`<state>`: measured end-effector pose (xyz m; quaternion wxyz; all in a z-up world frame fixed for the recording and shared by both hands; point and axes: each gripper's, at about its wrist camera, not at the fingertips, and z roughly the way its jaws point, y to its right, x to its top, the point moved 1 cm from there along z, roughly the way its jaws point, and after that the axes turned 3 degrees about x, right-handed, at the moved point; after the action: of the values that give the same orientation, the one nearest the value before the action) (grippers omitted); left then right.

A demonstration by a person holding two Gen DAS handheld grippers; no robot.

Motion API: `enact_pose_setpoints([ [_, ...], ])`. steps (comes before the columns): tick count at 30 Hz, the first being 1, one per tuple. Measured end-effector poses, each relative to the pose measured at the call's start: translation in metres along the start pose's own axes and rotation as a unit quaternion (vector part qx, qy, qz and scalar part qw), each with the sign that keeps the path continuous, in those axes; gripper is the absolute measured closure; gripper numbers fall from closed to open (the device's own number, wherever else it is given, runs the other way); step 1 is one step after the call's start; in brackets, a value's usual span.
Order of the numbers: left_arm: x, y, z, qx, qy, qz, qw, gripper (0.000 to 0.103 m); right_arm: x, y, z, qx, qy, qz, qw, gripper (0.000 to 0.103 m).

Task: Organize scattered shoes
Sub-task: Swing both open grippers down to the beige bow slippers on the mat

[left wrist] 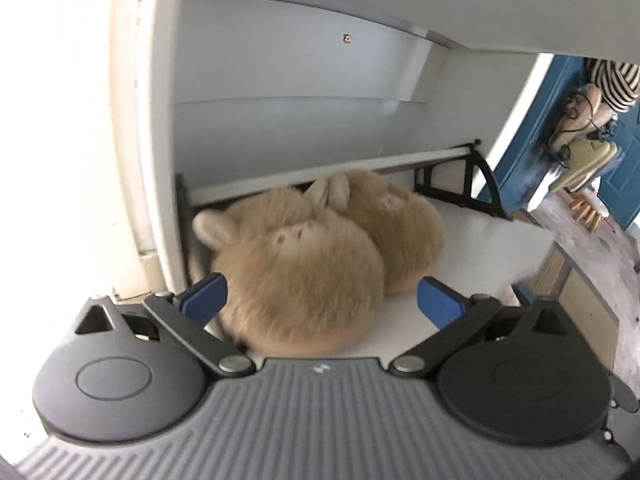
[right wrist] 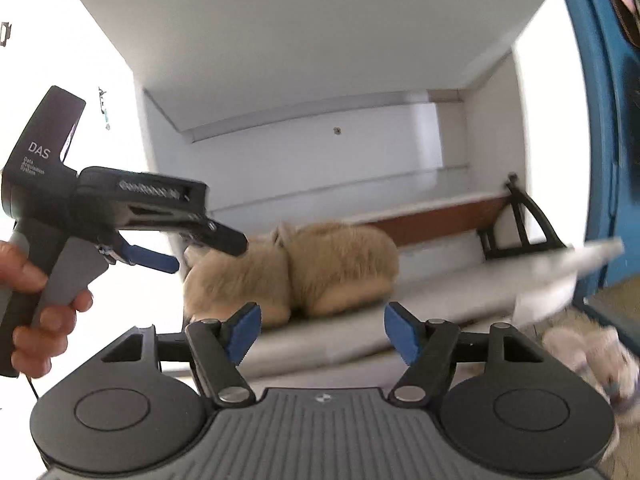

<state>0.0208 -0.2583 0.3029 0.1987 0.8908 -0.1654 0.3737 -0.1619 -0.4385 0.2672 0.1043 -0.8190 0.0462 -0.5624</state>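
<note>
We have the pair of furry slippers [left wrist: 320,256] side by side on the white shelf [left wrist: 480,248]. Both the left gripper [left wrist: 320,300] and right gripper [right wrist: 322,328] stand with jaws wide, holding nothing. We judge this placement finished; next we need another scattered shoe.

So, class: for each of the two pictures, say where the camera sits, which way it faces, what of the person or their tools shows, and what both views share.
Left wrist: on the left gripper, facing down into a white shelf at two furry slippers; its own open blue fingers show.
Right wrist: on the right gripper, set further back, facing the shelf more level; its open fingers, the left gripper and a hand holding it show.
Shared: slippers, shelf, blue door.
</note>
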Motion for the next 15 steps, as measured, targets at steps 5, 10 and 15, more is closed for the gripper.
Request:
enact_pose_setpoints([
  [5, -0.018, -0.032, -0.022, 0.032, 0.025, -0.025, 0.9988, 0.0, -0.046, -0.001, -0.003, -0.001, -0.034, 0.03, 0.999, 0.014],
  [10, -0.043, -0.079, -0.02, 0.089, 0.02, -0.095, 0.9913, 0.0, -0.089, -0.006, 0.034, -0.014, -0.105, 0.033, 0.994, 0.016],
  [15, -0.082, -0.131, 0.021, 0.14, -0.067, -0.194, 0.9687, 0.0, -0.114, -0.016, 0.048, -0.016, -0.142, 0.033, 0.989, 0.016],
])
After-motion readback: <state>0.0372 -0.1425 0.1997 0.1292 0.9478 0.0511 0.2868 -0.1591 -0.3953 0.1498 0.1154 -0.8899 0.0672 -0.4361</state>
